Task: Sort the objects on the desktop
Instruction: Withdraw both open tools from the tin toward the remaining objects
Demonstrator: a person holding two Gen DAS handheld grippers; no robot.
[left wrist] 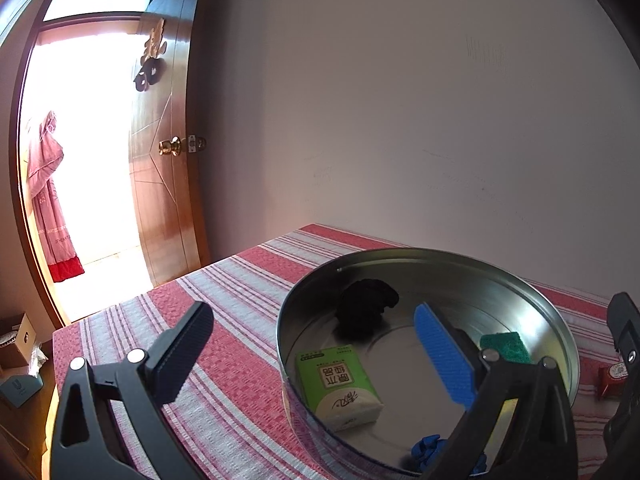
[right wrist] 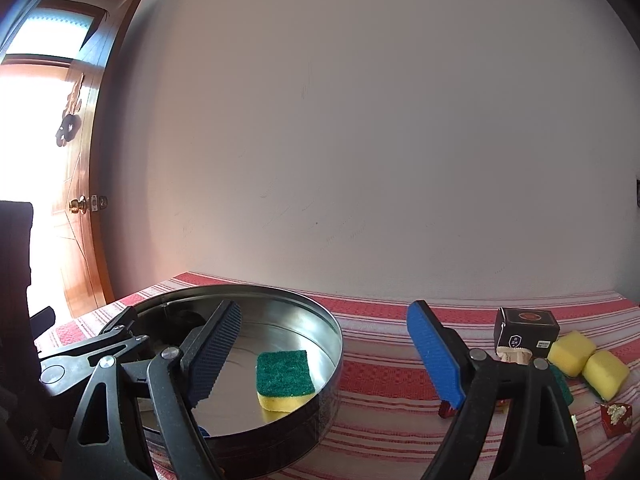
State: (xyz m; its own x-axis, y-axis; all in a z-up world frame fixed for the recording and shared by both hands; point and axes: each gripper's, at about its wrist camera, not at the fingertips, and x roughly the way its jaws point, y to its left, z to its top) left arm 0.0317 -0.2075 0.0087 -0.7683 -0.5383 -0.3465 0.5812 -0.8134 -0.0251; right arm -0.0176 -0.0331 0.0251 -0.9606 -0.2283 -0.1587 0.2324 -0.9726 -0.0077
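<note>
Table under red-and-white striped cloth (right wrist: pixel 380 364), pushed against the far wall. Round metal tin (right wrist: pixel 320 364) sits left on it. Right side: dark small box (right wrist: pixel 526 326), two yellow sponges (right wrist: pixel 588 360), red packet (right wrist: pixel 616 418) near edge.

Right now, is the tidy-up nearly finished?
About halfway. Done: the round tin holds a sponge, tissue pack and black lump. In hand: nothing, both grippers are open. Left: two yellow sponges, a dark box and red packets.
</note>
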